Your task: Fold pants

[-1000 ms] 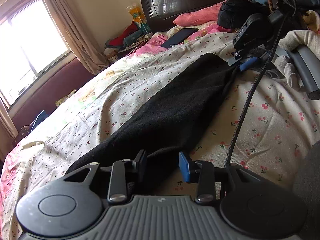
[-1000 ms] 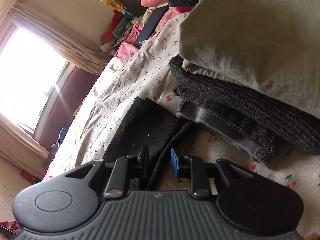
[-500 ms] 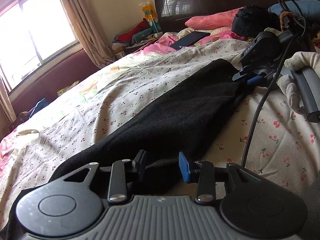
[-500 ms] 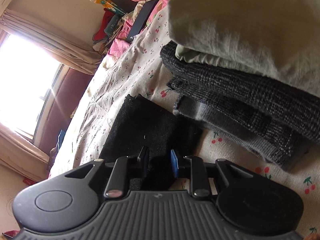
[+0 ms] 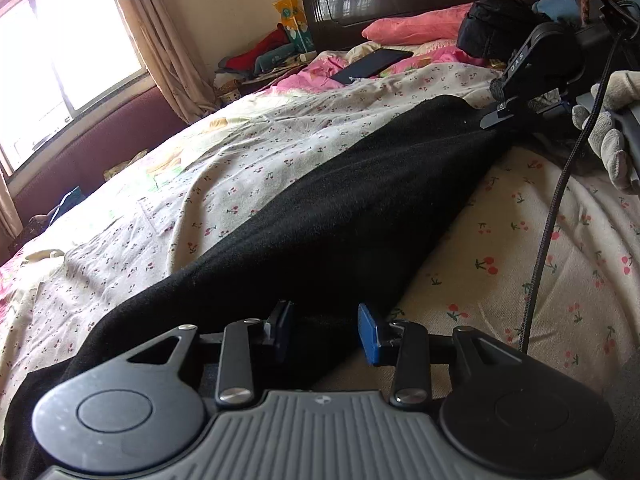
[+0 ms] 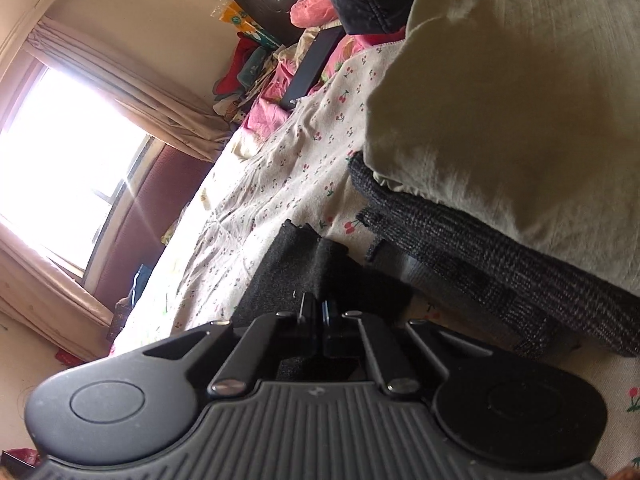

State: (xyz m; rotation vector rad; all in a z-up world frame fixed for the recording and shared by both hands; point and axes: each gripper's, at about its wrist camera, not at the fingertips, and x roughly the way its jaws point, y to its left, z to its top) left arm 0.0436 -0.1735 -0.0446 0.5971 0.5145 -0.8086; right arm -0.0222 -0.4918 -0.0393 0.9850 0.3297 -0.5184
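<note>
Black pants lie stretched out on a cherry-print bedsheet, running from near me to the far right. My left gripper is open, its jaws on either side of the near edge of the pants. In the left wrist view my right gripper sits at the far end of the pants, held by a gloved hand. In the right wrist view my right gripper is shut on the black pants.
A stack of folded clothes, dark knits under a pale green piece, lies just right of the right gripper. A black tablet, pink pillow and black bag lie near the headboard. A cable hangs across the sheet.
My right gripper has closed on the far end of the pants. My left gripper has shifted a little along the near edge and stays open.
</note>
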